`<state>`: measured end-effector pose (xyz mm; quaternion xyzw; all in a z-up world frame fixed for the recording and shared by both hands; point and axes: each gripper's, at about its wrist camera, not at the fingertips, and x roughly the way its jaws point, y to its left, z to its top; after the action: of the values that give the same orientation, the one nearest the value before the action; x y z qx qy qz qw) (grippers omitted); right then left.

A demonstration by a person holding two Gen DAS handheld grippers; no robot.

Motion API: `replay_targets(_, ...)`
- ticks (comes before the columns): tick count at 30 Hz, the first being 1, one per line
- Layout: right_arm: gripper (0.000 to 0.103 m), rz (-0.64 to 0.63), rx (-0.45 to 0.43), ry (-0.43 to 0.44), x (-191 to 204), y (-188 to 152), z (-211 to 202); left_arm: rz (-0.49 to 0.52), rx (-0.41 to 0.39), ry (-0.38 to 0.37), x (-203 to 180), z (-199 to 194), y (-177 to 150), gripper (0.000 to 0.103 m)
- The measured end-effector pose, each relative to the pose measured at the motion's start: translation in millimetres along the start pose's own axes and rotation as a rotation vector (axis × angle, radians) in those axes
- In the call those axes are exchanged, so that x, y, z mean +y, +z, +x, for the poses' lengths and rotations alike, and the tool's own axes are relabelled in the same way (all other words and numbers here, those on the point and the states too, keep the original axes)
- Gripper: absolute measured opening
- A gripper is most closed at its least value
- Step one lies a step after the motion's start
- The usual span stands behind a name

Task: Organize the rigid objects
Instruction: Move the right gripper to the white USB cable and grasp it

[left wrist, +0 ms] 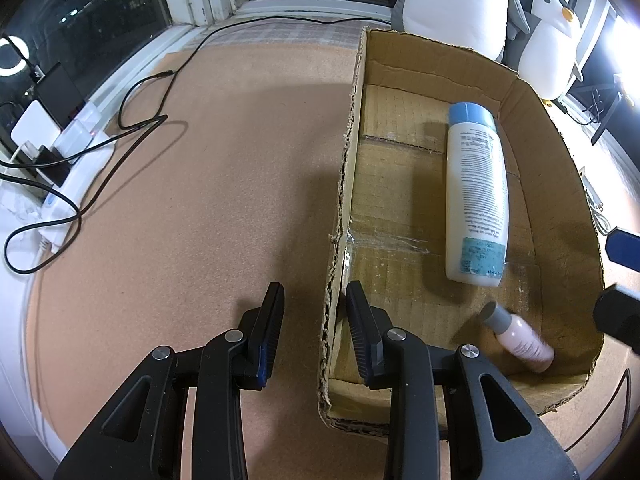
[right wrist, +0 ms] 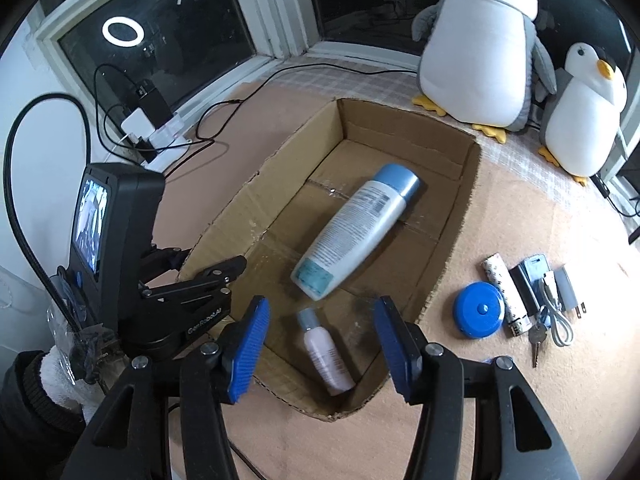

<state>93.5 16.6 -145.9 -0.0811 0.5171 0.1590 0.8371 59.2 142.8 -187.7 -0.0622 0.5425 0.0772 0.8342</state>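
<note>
Corrugated cardboard box holds two smooth bottles; right tongs gape empty, left tongs nearly closed, empty.

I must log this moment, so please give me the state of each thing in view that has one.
Brown cardboard box: open-topped.
Large white bottle with blue cap: lying in box.
Small pink bottle with grey cap: lying in box, released.
Left gripper: clamped on box wall.
Right gripper: open, empty.
</note>
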Motion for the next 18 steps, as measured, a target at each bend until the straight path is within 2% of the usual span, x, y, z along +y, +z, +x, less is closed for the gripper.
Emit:
replay_targets(6, 0.051, 0.056, -0.035, -0.010, -26, -5, -17, -0.002, 0.000, 0.000, 0, 0, 0, 0.031)
replay_targets(12, 0.051, 0.129, -0.063, -0.029, -76, -15, -37, 0.000, 0.000, 0.001, 0, 0, 0, 0.031)
replay_targets(18, 0.051, 0.178, -0.070, -0.086, -130, -27, -52, 0.000, 0.000, 0.003, -1, 0, 0, 0.031)
